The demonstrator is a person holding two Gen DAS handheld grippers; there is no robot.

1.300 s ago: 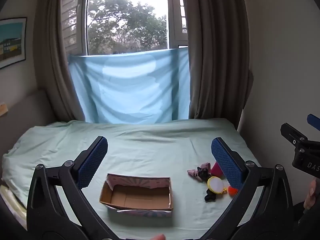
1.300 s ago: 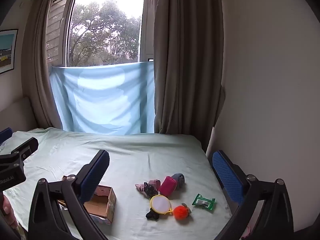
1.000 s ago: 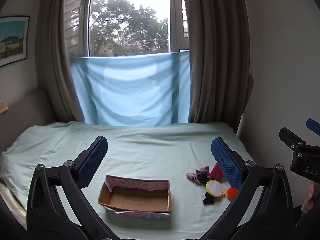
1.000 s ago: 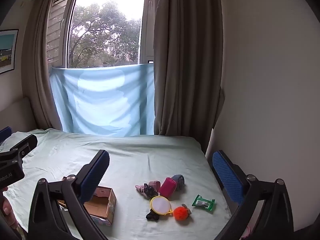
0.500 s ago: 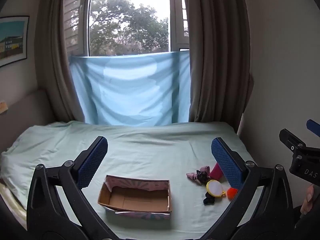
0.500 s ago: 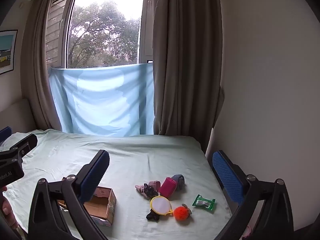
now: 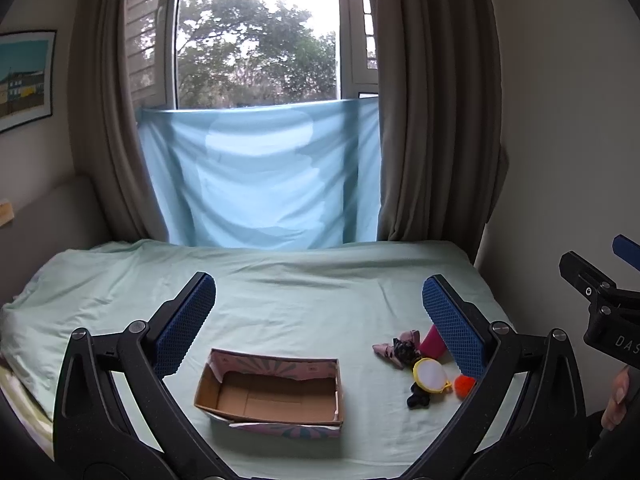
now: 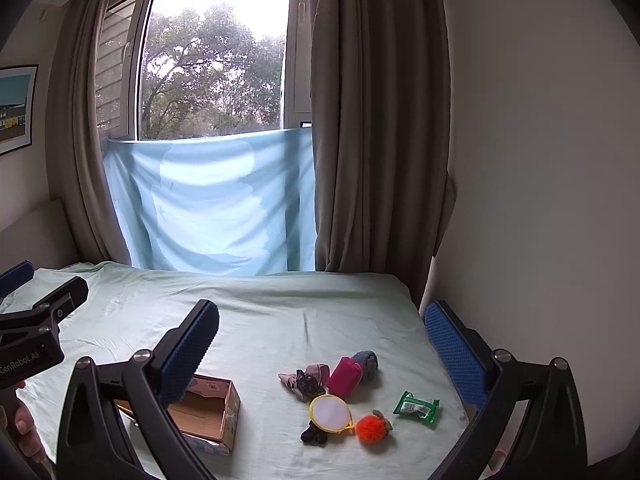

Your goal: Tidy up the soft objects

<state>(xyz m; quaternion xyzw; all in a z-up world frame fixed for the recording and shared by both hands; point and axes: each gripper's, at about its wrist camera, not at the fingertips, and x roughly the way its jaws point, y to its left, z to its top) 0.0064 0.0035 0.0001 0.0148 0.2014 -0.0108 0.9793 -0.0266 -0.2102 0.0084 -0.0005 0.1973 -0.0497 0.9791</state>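
**On the bed: both grippers wide, nothing picked yet**

On the pale green bed [image 8: 280, 320], an open cardboard box [image 7: 272, 394] is seen at 7 o'clock in the right wrist view, with its floor bare. The soft things are clustered well apart from it, at about 5 o'clock: a pink pouch [image 8: 345, 376], a grey-blue roll [image 8: 366, 361] touching it, a pink and dark fabric piece [image 8: 304, 382], a yellow-rimmed round mirror [image 8: 330, 411], an orange pompom [image 8: 371, 429] and a green packet [image 8: 417, 406].

The left gripper [image 7: 318, 322] is held wide and empty above the box; the right gripper [image 8: 322, 340] is likewise held wide and empty above the pile.

A mixed grab is the likely risk: the pieces overlap, so two could be lifted together, or the mirror dragged along. The light pompom could be knocked away.

A black item [image 8: 314, 437] is partly hidden under the mirror and cannot be identified. From the left wrist, the pouch is mostly covered by a finger, and the packet is not seen at all.
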